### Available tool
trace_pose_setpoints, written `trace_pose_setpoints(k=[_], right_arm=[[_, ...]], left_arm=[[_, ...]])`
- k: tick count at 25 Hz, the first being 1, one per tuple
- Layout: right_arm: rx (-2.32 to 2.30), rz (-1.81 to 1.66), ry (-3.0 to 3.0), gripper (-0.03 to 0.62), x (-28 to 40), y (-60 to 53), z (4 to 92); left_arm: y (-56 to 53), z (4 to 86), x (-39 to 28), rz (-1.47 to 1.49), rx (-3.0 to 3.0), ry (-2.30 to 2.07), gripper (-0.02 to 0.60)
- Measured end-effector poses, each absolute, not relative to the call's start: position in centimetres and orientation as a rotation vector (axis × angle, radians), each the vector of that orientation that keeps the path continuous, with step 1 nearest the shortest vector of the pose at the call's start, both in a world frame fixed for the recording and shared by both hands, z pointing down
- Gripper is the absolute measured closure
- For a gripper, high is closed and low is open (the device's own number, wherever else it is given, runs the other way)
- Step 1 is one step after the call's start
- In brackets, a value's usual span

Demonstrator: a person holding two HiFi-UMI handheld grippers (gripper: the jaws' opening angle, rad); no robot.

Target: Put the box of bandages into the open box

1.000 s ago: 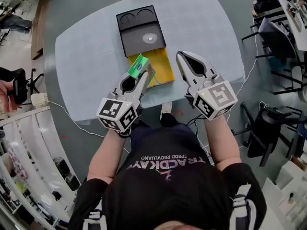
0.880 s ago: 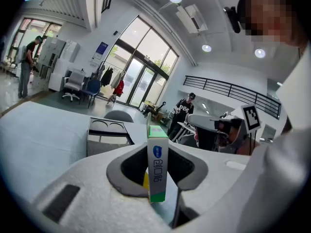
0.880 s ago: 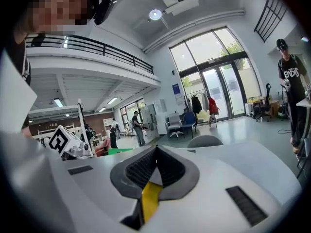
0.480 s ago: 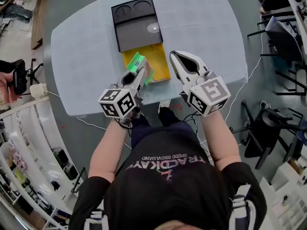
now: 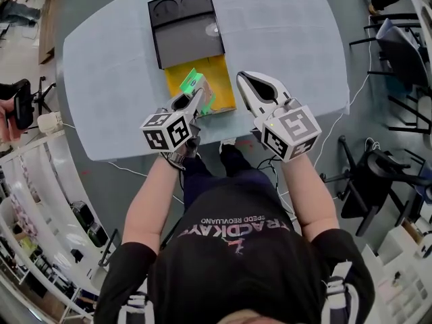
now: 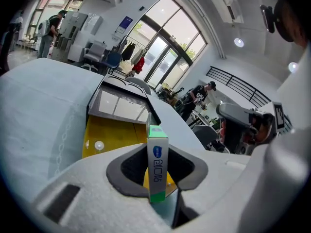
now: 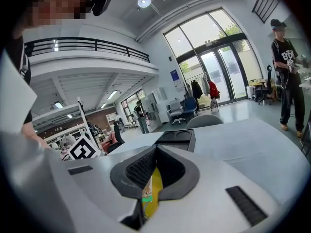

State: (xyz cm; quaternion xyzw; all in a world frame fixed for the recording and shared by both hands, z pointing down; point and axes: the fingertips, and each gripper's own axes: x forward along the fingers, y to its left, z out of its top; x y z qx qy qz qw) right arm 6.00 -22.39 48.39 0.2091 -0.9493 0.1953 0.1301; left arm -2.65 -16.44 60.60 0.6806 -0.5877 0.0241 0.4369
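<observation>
My left gripper (image 5: 198, 97) is shut on the green and white box of bandages (image 5: 193, 84), gripped upright by its narrow sides (image 6: 157, 161). It hangs over the left part of the open yellow box (image 5: 220, 81), near that box's front edge. The yellow box's floor (image 6: 111, 136) lies just beyond the left gripper (image 6: 156, 191). A black lid (image 5: 185, 29) stands joined to the yellow box at its far side. My right gripper (image 5: 244, 78) is shut and holds nothing, just right of the yellow box. Between its jaws (image 7: 146, 198) a slit shows yellow.
The pale blue table (image 5: 290, 32) carries only the box and its lid. Chairs (image 5: 398, 42) stand at the right, shelving at the lower left. A person's hand (image 5: 13, 117) shows at the far left. People stand in the room behind (image 7: 286, 67).
My left gripper has carried the box of bandages a little forward, further over the yellow box. The right gripper has stayed beside the box, shut.
</observation>
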Motion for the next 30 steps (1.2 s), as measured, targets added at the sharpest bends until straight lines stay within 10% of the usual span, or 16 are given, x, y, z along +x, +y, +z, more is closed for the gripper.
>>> trace_pose_setpoints(k=[22,30], right_arm=[[0.630,0.643,-2.712,0.583,6.1,-23.2,50.7],[0.619,0.654,-2.709,0.583,6.1,-23.2,50.9]], left_arm=[[-18.7,65.3,-1.7,0.115,1.613,-1.331,0.472],[-18.5,66.1,-1.6,0.316,1.681,-1.387,0.377]])
